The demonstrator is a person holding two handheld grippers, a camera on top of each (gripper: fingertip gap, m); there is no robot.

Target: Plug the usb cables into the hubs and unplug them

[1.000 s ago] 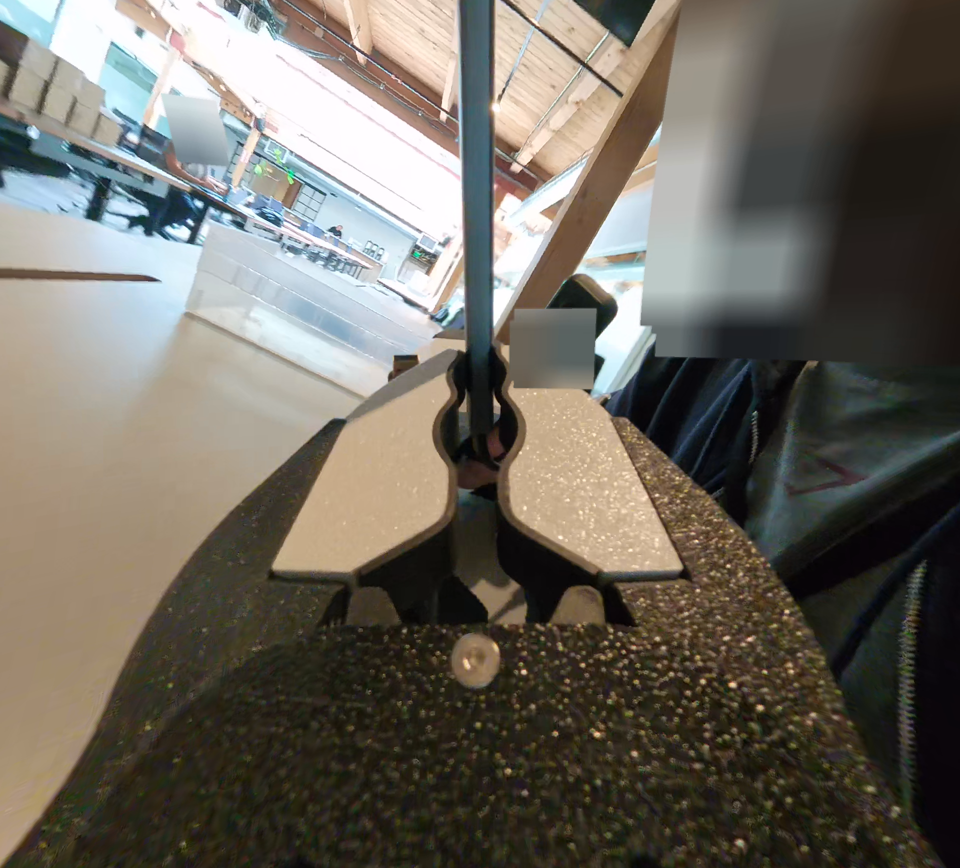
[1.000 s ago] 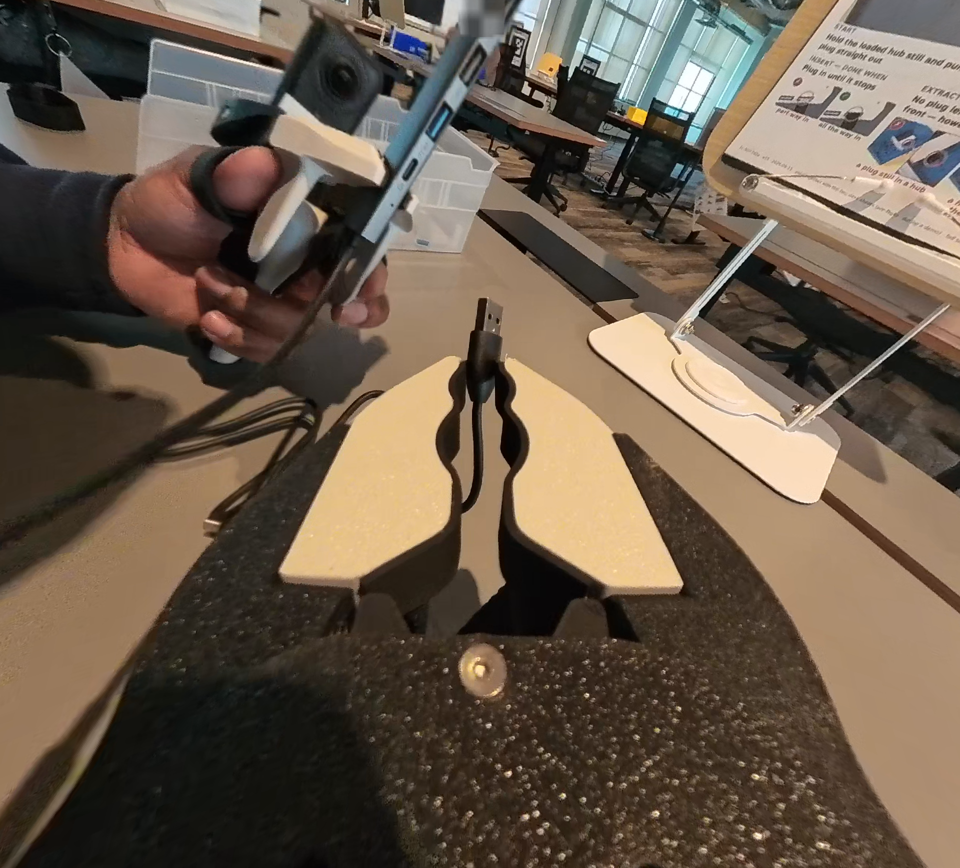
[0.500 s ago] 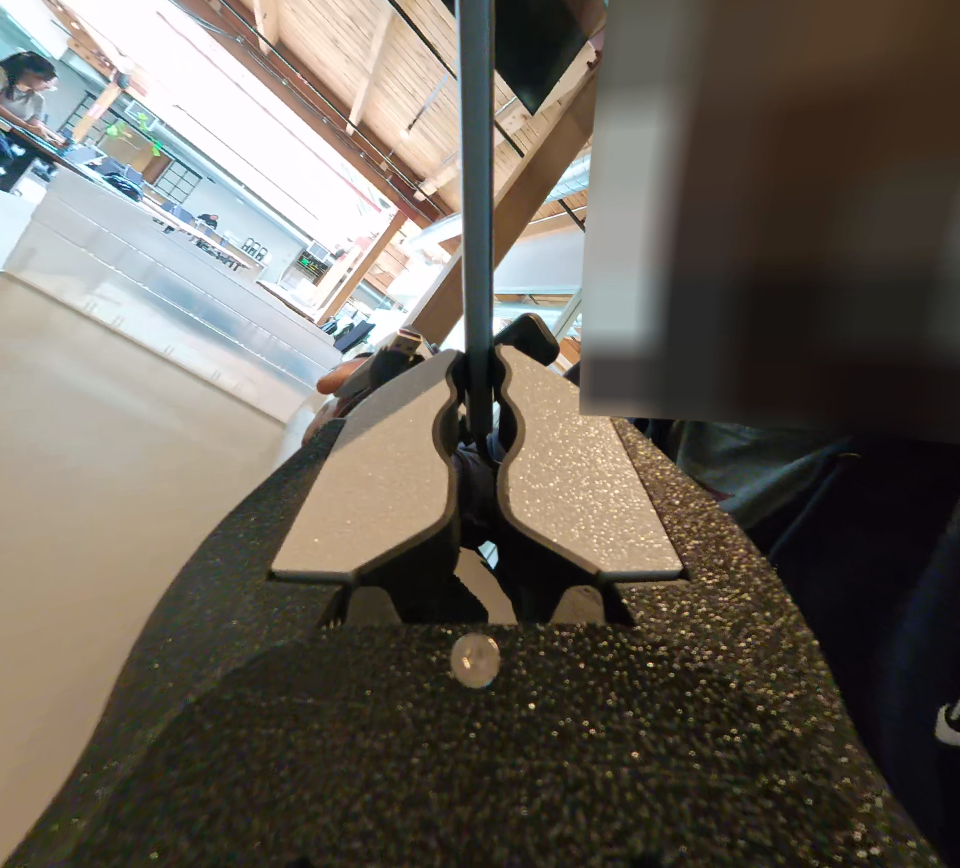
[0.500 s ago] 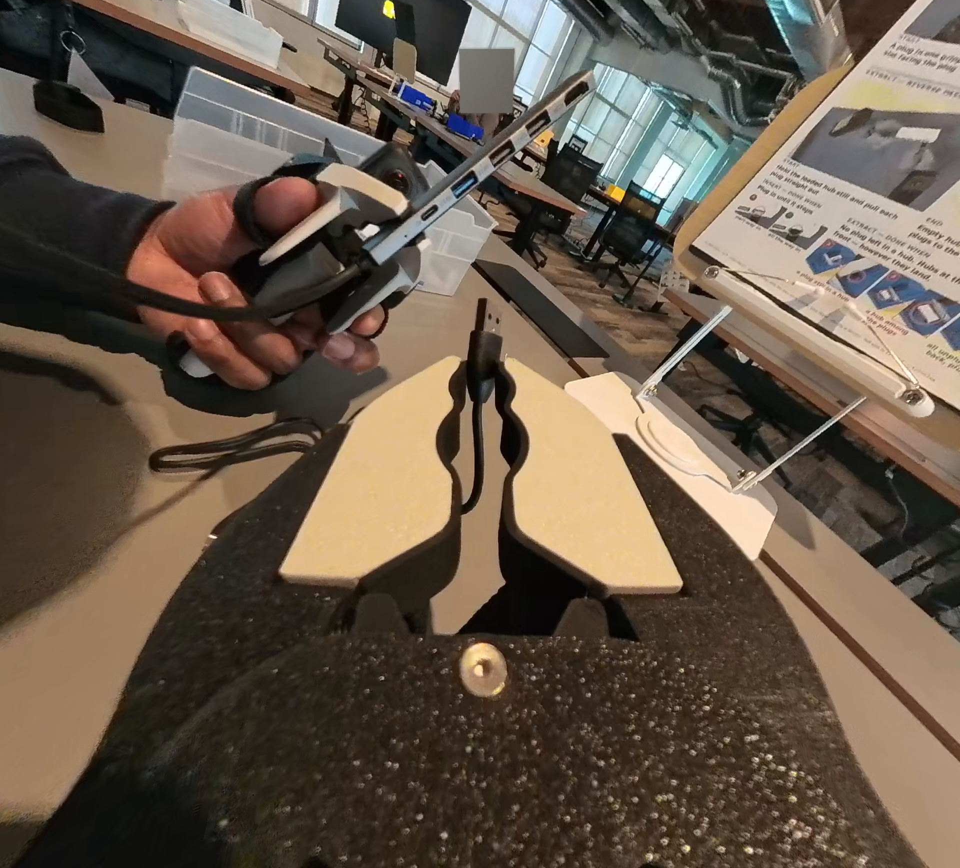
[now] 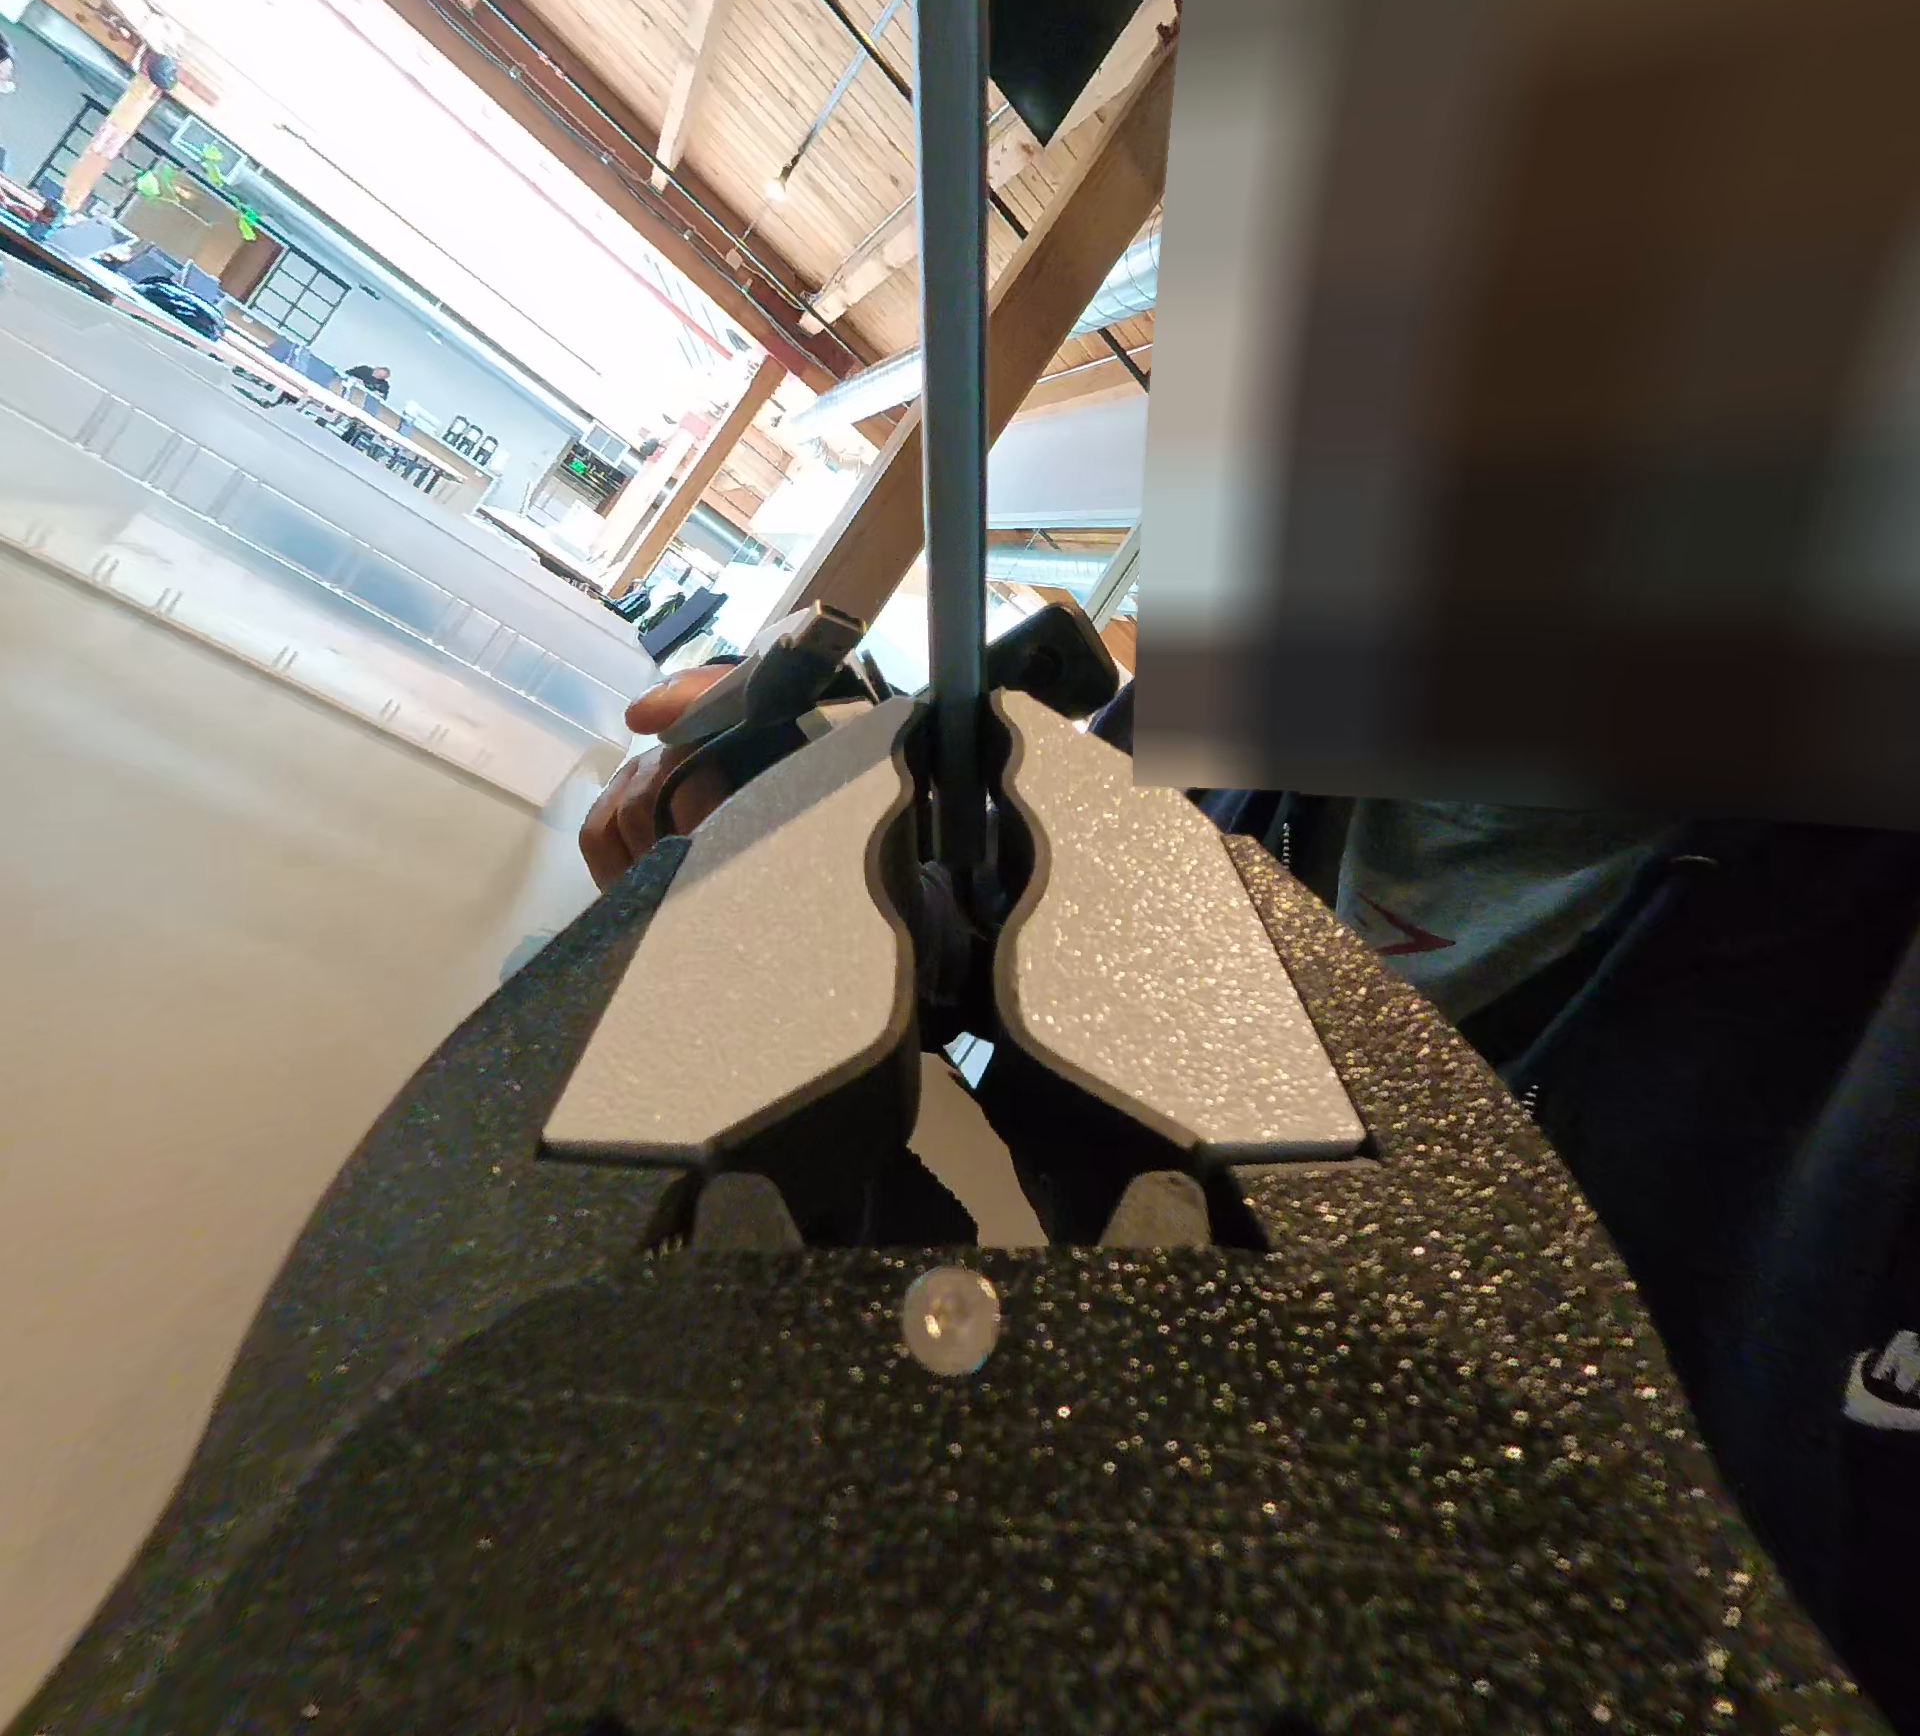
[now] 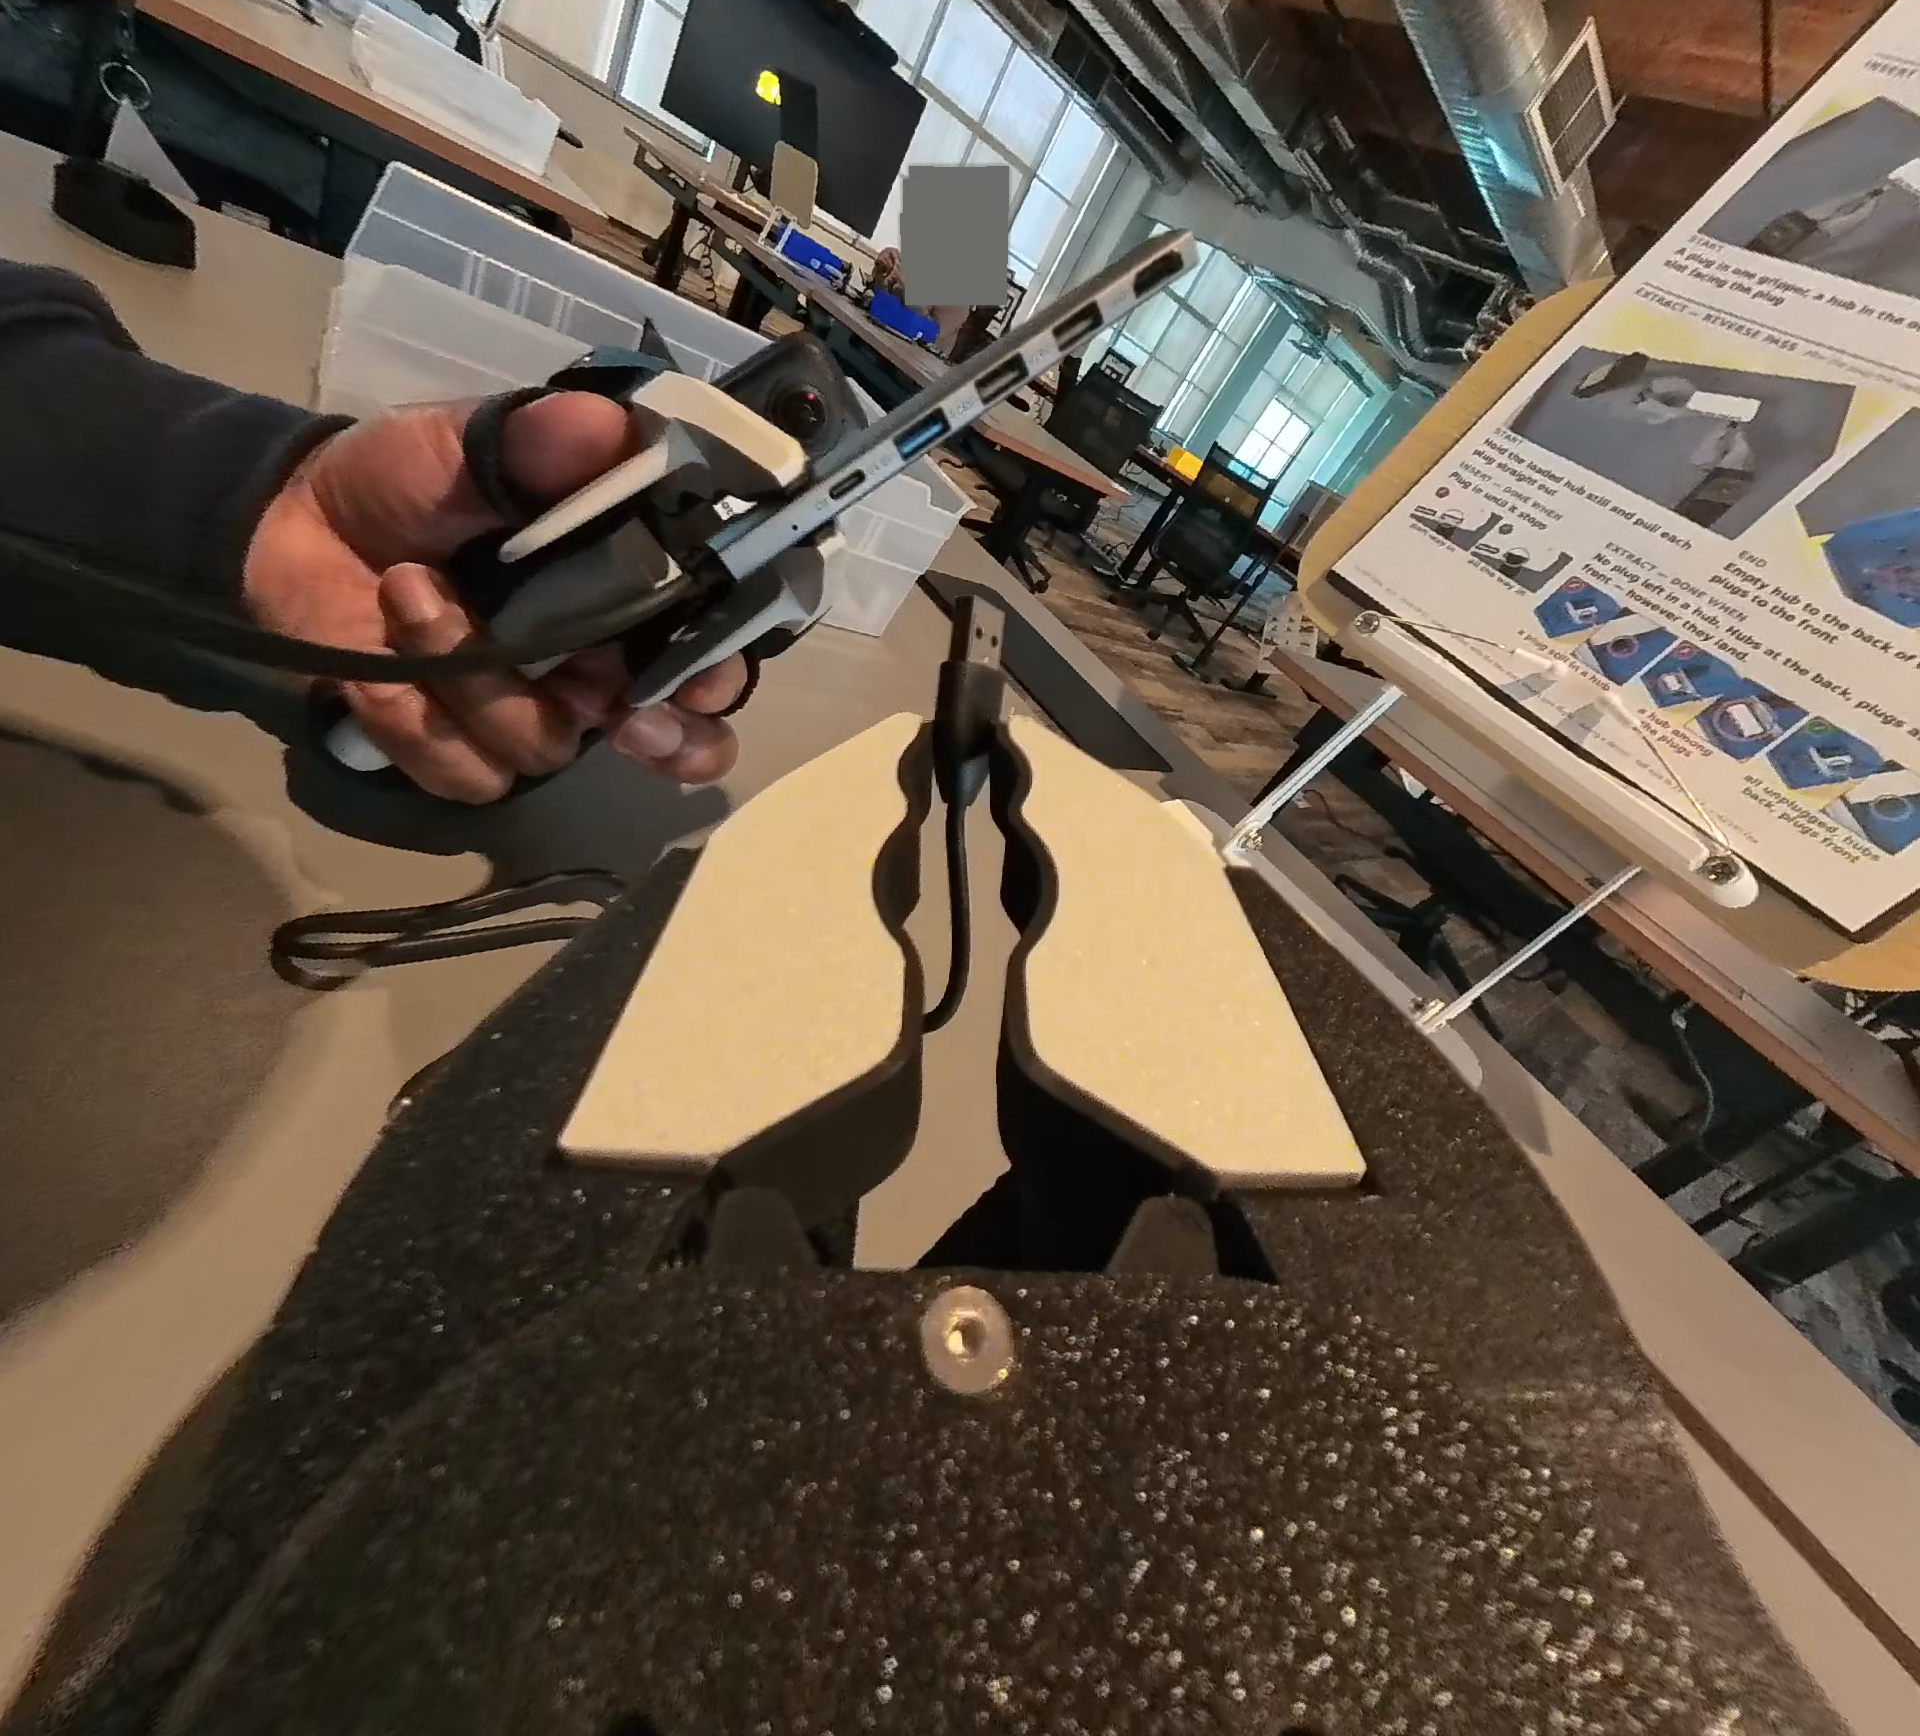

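Fingers [image 6: 1132, 948] of the right gripper [image 6: 964, 751] stood narrowed onto a black USB cable [image 6: 961, 865], pinching the plug body [image 6: 968, 710] right at the tips. Left the metal connector [image 6: 979, 632] poking out past the tips toward the far side, clear of both pads. Ran the thin cord back down the slot between the fingers and out of sight underneath.

Held up to the left and a little farther off, in a person's hand [image 6: 416, 606]: the left gripper [image 6: 717, 543], closed on the near end of a slim grey hub [image 6: 966, 419]. Slanted up and to the right from that grip, with a row of ports along the edge facing the right wrist view. Hung above and left of the connector, near it but apart, not mated. Trailed a thick dark cord [image 6: 208, 637] away to the left from the hub's gripped end.

Seen from the left wrist view, fingers [image 5: 790, 948] clamped tight on the hub [image 5: 943, 284], edge on, rising straight from the tips to the top of the frame. Showed the connector [image 5: 826, 626] just left of the hub beyond the fingertips, held by the right gripper [image 5: 805, 699], with no contact visible.

Lay coiled on the grey table [image 6: 135, 1063], at the near left: a loop of black cable [image 6: 416, 928]. Stood at the right: a printed instruction board [image 6: 1662, 481] on a white stand [image 6: 1538, 782].
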